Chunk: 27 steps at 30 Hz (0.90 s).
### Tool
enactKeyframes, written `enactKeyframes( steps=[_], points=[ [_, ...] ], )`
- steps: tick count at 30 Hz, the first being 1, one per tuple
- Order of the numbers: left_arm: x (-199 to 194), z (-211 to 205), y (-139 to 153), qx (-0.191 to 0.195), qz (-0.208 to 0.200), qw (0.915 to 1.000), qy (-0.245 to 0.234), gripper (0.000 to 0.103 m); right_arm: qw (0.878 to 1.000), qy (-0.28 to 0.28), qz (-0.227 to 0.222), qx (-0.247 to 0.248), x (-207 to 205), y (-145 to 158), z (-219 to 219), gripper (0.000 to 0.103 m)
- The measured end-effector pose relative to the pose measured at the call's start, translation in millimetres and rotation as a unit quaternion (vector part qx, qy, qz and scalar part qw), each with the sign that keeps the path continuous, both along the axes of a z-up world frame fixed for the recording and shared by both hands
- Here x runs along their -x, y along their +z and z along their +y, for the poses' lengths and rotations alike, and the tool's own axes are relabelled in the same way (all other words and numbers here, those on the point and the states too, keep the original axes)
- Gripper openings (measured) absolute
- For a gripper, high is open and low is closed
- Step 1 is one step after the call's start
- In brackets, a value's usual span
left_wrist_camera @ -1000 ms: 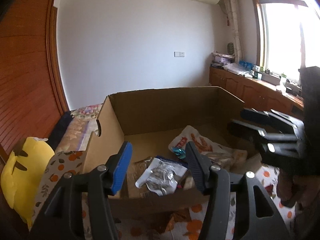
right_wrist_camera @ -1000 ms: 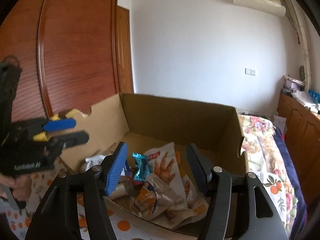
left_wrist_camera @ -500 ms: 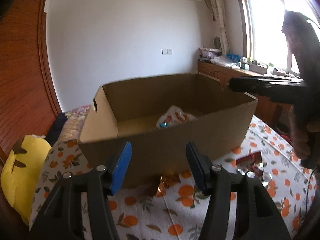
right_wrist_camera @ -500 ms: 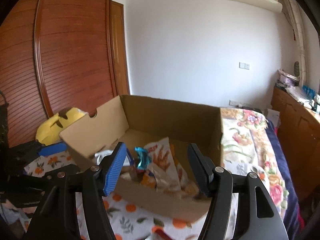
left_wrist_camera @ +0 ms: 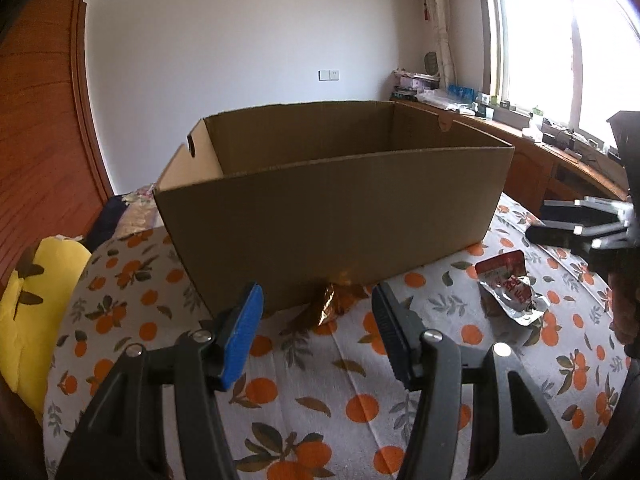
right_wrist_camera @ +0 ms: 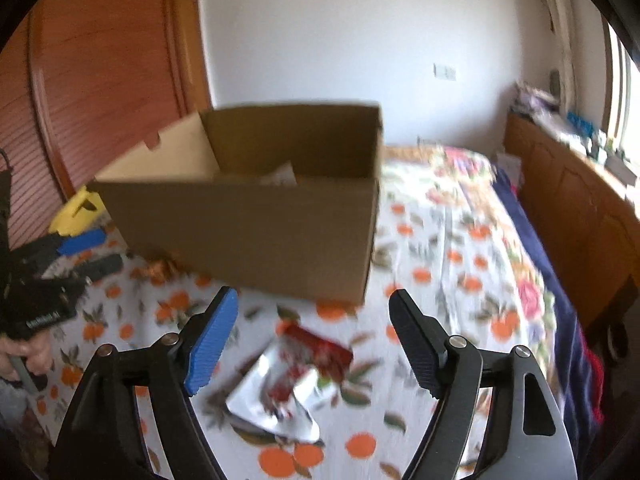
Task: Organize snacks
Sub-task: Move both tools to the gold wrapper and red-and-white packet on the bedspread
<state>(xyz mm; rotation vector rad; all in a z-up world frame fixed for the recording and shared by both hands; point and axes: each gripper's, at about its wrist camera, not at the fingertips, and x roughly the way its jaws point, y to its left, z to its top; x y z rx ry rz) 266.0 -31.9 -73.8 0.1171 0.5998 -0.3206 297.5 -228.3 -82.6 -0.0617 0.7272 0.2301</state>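
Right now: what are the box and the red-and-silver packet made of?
Box: corrugated cardboard, matte brown, folded seams and punched handle slot. Red-and-silver packet: looks like metallised foil or plastic film, glossy, crinkled, mirror-bright back; blur leaves it open.

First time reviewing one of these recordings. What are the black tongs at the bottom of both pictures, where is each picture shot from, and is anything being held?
There is no robot here. A person holds a hand-operated two-finger gripper in each hand, and each gripper carries a wide-angle camera looking forward along its fingers. One picture comes from the left gripper, the other from the right gripper; each also catches the other tool at its edge.

Both face a cardboard box standing on an orange-print cloth on a bed. Outside the box lie a red and silver snack pouch, just ahead of the right gripper, and a gold wrapper at the foot of the box. A bit of white packaging shows inside the box.

Neither gripper holds anything. The left gripper's jaws stand apart, empty; the right gripper's jaws are opening, with the pouch lying on the cloth beyond them.
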Motion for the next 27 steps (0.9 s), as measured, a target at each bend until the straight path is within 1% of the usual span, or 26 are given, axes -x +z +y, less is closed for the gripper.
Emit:
enactKeyframes(
  steps=[3, 8, 12, 15, 16, 17, 18, 20, 22, 25, 27],
  points=[
    [-1.5, 1.3, -4.4, 0.003, 0.004, 1.0, 0.002, 0.057, 1.0, -0.009, 0.023, 0.008, -0.9, -17.3, -1.2, 0.08],
    [-4.1, 2.9, -10.2, 0.004, 0.012, 0.9999, 0.002, 0.057, 0.998, -0.017, 0.059, -0.001, -5.0, -39.5, -6.9, 0.08],
    [-6.1, 5.8, -10.3, 0.011, 0.016, 0.9998, 0.002, 0.057, 0.997, -0.012, 0.075, -0.001, -6.8, -47.3, -6.9, 0.077],
    [-8.3, 6.1, -11.9, 0.01, 0.021, 0.9997, 0.003, 0.057, 0.996, -0.004, 0.084, 0.011, -8.1, -50.1, -4.9, 0.075],
    [-8.4, 5.6, -12.2, 0.009, 0.022, 0.9997, 0.001, 0.057, 0.996, -0.001, 0.082, 0.018, -7.6, -50.2, -2.4, 0.072],
    [-8.7, 5.0, -12.5, 0.007, 0.023, 0.9997, 0.0, 0.057, 0.997, 0.004, 0.078, 0.022, -6.6, -49.8, -0.1, 0.066],
    [-8.9, 4.3, -12.9, 0.005, 0.023, 0.9997, 0.0, 0.057, 0.997, 0.011, 0.076, 0.026, -5.2, -49.9, 2.1, 0.065],
    [-9.4, 3.4, -14.0, 0.001, 0.025, 0.9997, 0.001, 0.057, 0.996, 0.013, 0.076, 0.039, -5.0, -51.5, 7.0, 0.054],
    [-10.3, 3.0, -14.4, -0.002, 0.027, 0.9996, 0.003, 0.057, 0.996, 0.021, 0.072, 0.043, -3.4, -51.5, 11.7, 0.048],
    [-12.4, 1.5, -15.5, -0.009, 0.03, 0.9995, 0.005, 0.057, 0.996, 0.023, 0.072, 0.039, -3.2, -51.9, 10.0, 0.046],
    [-15.3, -1.7, -16.9, -0.022, 0.037, 0.999, 0.008, 0.057, 0.996, 0.023, 0.072, 0.04, -3.2, -52.6, 9.4, 0.046]
  ],
)
